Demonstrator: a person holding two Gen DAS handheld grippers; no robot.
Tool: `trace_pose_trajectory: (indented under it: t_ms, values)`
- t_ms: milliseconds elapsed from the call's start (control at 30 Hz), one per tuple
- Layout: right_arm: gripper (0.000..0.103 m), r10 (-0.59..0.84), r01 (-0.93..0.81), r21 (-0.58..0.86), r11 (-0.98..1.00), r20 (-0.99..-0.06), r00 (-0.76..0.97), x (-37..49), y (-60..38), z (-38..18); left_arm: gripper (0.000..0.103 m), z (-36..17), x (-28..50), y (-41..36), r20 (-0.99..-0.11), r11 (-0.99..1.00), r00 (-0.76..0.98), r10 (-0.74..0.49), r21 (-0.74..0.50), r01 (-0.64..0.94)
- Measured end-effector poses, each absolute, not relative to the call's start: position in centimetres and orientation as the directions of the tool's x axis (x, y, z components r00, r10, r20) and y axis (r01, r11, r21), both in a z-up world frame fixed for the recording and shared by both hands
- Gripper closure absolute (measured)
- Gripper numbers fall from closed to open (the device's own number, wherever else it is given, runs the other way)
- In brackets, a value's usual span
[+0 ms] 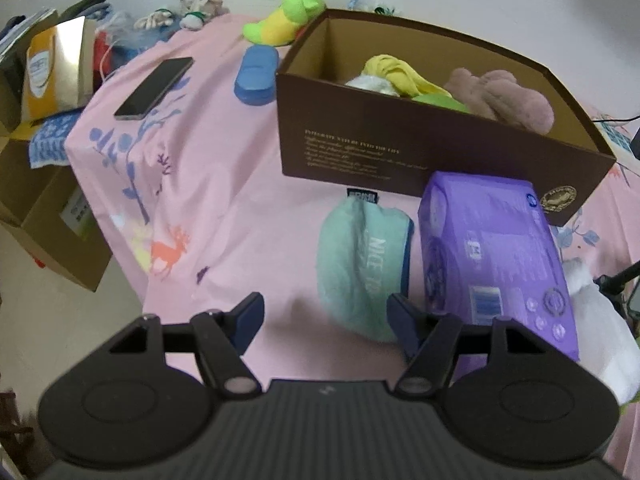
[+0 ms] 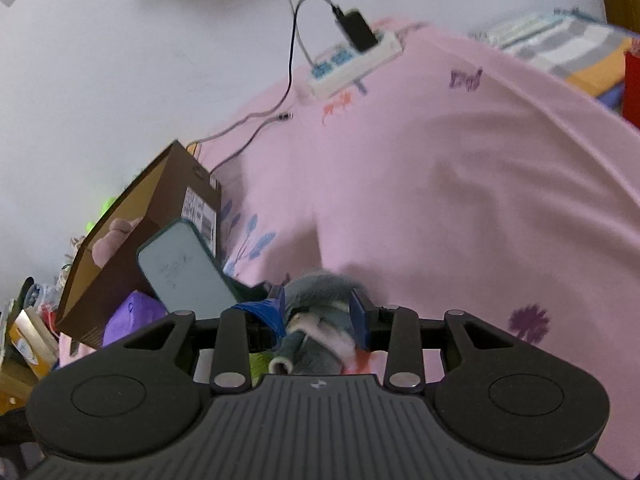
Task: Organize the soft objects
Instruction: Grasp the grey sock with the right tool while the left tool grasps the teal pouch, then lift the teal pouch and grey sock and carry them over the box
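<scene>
Although the grey plush toy [image 2: 320, 320] sits between the blue pads of the right claw [image 2: 318, 310], the grip looks light: the pads press on its fluffy body and the pile bulges around them. I judge this toy to be very light and soft, so it will squash and may slip out if it is held only by the fur; a hold across the thick middle of the body seems safer than one on a thin limb. It hangs above the pink bed sheet [image 2: 460, 200], with the brown cardboard box [image 2: 160, 200] off to the left in this view.

The left claw [image 1: 326, 312] is released and holds nothing; its pads stand wide apart over the sheet. Just ahead of it lies the mint green towel [image 1: 356, 264], touching the purple soft pack [image 1: 496, 256], both in front of the box [image 1: 400, 140]. The folded towel is limp, so it is better pinched across its thick fold. Inside the box a pink plush [image 1: 508, 100] and a yellow cloth [image 1: 400, 72] already lie
</scene>
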State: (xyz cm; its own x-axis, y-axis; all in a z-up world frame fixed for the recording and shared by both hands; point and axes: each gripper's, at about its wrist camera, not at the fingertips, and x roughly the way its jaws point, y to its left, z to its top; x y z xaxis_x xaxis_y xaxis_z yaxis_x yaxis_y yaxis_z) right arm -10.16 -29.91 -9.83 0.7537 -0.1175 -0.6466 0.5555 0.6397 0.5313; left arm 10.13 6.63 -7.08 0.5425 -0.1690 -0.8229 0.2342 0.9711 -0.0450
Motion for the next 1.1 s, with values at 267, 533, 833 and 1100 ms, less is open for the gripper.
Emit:
trace_pose_trajectory:
  t_ms: [267, 533, 833, 1100]
  values:
    - [0.079, -0.143, 0.618, 0.496, 0.610, -0.698, 0.702, -9.3, -28.8, -10.8, 0.032, -8.4, 13.4, 6.4, -0.827, 0.951, 0.510, -0.235, -0.086, 0.298]
    - [0.073, -0.152, 0.655, 0.476, 0.587, -0.730, 0.666, -8.2, -28.4, -11.8, 0.031, -10.0, 16.1, 6.0, -0.845, 0.932, 0.457, -0.280, -0.125, 0.340]
    - [0.076, -0.124, 0.650, 0.529, 0.546, -0.716, 0.687, -7.5, -28.3, -12.6, 0.030, -11.3, 17.2, 5.9, -0.856, 0.921, 0.435, -0.280, -0.111, 0.373]
    - [0.081, -0.182, 0.654, 0.589, 0.475, -0.662, 0.728, -9.0, -28.6, -12.3, 0.054, -11.0, 17.2, 5.7, -0.844, 0.901, 0.436, -0.311, -0.117, 0.417]
